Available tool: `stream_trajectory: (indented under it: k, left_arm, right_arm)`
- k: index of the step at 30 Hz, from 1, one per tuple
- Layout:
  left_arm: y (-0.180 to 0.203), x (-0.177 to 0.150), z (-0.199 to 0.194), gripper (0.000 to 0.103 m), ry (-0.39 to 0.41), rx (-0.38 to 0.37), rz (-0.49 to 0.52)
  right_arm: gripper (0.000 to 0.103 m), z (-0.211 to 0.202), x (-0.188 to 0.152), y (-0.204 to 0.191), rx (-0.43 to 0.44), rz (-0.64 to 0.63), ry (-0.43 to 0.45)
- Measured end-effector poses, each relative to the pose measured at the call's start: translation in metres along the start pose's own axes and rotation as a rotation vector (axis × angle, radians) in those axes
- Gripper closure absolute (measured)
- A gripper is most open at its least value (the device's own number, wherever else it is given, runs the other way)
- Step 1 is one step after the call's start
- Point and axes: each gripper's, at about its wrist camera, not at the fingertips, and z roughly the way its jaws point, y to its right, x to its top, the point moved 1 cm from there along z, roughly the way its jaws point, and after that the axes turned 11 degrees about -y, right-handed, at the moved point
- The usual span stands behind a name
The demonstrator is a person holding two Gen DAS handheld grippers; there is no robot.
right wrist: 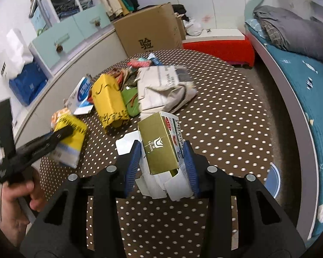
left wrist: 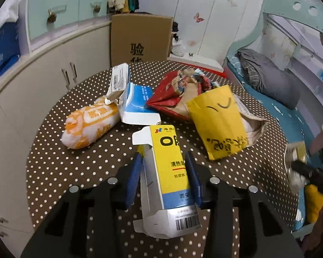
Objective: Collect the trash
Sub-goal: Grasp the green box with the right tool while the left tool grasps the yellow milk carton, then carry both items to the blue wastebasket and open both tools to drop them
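Observation:
My left gripper point(left wrist: 164, 161) is shut on a yellow and blue medicine box point(left wrist: 171, 172), held above the dotted round table point(left wrist: 53, 167). It also shows in the right wrist view point(right wrist: 69, 137), gripped by the left gripper point(right wrist: 60, 135). My right gripper point(right wrist: 161, 152) is shut on a torn gold-green box point(right wrist: 159, 146) above the table point(right wrist: 226, 129). On the table lie an orange and white packet point(left wrist: 88, 124), a torn blue and white box point(left wrist: 135, 105), a yellow paper bag point(left wrist: 219, 120) and a red crumpled bag point(left wrist: 172, 94).
A cardboard box point(left wrist: 140, 38) stands behind the table. Cabinets point(left wrist: 32, 81) run along the left. A bed point(right wrist: 301, 81) with grey bedding is on the right. A crumpled brown-white paper bag point(right wrist: 163, 86) and a green wrapper point(right wrist: 131, 103) lie mid-table.

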Motion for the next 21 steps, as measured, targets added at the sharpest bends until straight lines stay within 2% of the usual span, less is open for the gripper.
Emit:
stream_trajectory:
  k: [4,7,13,15,21]
  left_arm:
    - [0.010,-0.001,-0.018,0.063,0.024,-0.034,0.022]
    - [0.034,0.006,-0.035,0.064,0.048,-0.088,0.062]
    - [0.106,0.023,-0.044,0.064,0.049,-0.237,0.180]
    - [0.136,0.029,-0.037,0.064,0.033,-0.287,0.218]
    - [0.225,0.041,-0.005,0.064,-0.032,-0.365,0.328]
  right_arm:
    - [0.063,-0.013,0.002,0.018,0.035,0.050,0.032]
    - [0.063,-0.027,0.005,0.044,0.062,0.112,0.069]
    - [0.064,-0.047,0.000,0.134,0.031,0.295,0.120]
    - [0.064,-0.036,-0.008,0.175,-0.023,0.363,0.090]
    - [0.063,0.037,-0.041,0.281,-0.059,0.578,-0.050]
